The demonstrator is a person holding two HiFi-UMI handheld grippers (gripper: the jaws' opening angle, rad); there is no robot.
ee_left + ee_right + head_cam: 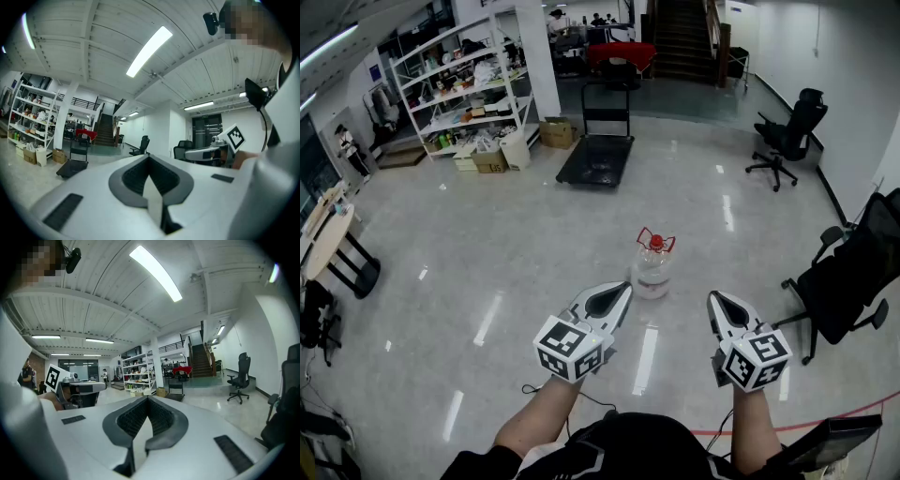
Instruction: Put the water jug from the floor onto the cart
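Near the water jug (653, 267), left gripper (622, 291), right gripper (716, 299), both closed, empty

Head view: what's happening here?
A person holds the left gripper and right gripper out in front, both with jaws shut and empty. The water jug stands on the floor just beyond them, untouched. The cart sits farther back with nothing on it. Nothing has been picked up yet.
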